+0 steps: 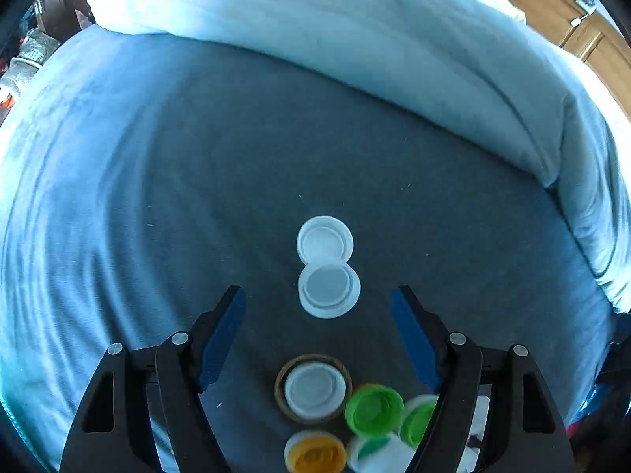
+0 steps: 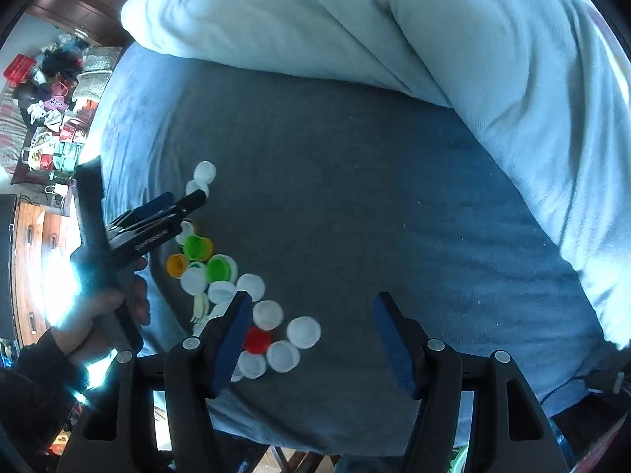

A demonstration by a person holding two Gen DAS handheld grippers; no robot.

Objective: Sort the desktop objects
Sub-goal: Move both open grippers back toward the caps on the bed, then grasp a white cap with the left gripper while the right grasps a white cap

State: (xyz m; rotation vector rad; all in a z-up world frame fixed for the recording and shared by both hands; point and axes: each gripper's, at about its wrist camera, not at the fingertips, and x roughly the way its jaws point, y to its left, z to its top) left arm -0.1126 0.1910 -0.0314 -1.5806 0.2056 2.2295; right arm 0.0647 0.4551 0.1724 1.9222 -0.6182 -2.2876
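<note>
Hovering over the grey-blue cloth (image 1: pixel 236 165), I hold my left gripper (image 1: pixel 319 303) spread, nothing between its blue pads, and two white lids (image 1: pixel 327 268) lie touching just ahead at twelve o'clock. My right gripper (image 2: pixel 313 307) is also spread and empty. Open cloth runs from twelve to three o'clock up to the pale folded blanket (image 2: pixel 394 31). In the right wrist view the cap cluster (image 2: pixel 236 295) sits from nine to eleven o'clock: two green caps (image 2: pixel 205 256), one orange cap (image 2: pixel 176 265), one red cap (image 2: pixel 257 339), about ten white.
</note>
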